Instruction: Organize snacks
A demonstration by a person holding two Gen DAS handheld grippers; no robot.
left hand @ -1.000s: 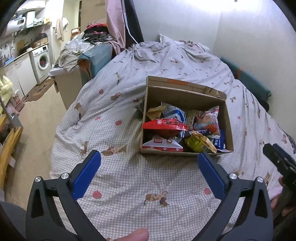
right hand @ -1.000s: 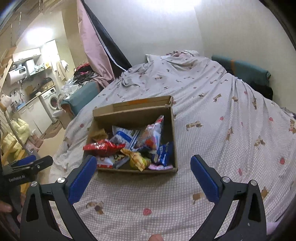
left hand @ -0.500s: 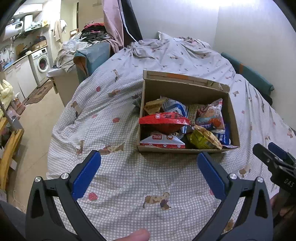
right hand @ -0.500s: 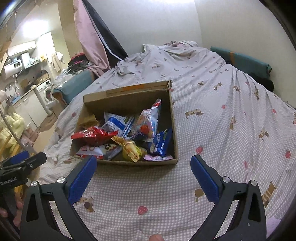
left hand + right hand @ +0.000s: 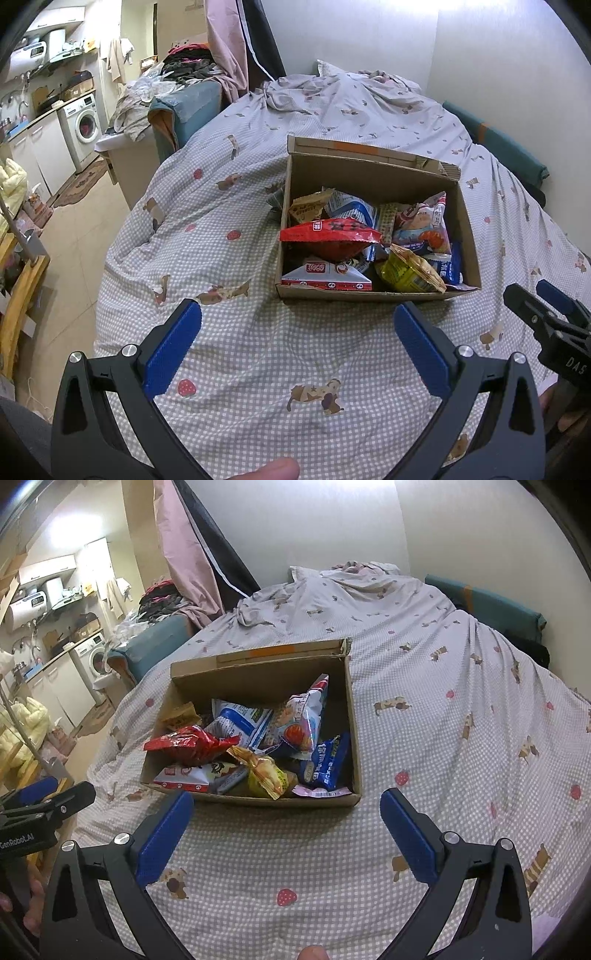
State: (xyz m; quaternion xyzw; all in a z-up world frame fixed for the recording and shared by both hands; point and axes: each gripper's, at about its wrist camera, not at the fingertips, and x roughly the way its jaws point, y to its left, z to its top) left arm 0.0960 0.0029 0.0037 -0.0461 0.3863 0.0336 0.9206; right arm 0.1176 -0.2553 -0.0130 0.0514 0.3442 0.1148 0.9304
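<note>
A: Starting at the left, what shows?

B: In the left wrist view, a washing machine [image 5: 85, 123] stands in the kitchen corner, well apart from the bed. Then comes the checked bedspread [image 5: 236, 354] with its strawberry and dog prints.

A: And the left gripper [image 5: 297, 341]?

B: It hovers over the bedspread just short of the box, jaws spread wide, nothing between the blue pads [image 5: 173, 347].

A: Where are the snacks?

B: All inside the open cardboard box [image 5: 469, 236] resting on the bedspread. At its left side a red snack bag [image 5: 328, 238] lies on top, with a white-and-red carton [image 5: 325, 275] below it against the near wall. Further right sit a yellow-green packet [image 5: 408, 271] and a pale bag with a cartoon figure [image 5: 423, 227], which leans upright.

A: Anything in the right corner?

B: From the right wrist view, a dark blue packet [image 5: 327, 762] stands against the right wall. A flat pink packet [image 5: 321, 793] lies in the near right corner; its print is too small to read.

A: The right gripper [image 5: 286, 827]?

B: Released as well, jaws wide apart and empty, hanging above the bedspread near the box's front edge.
</note>
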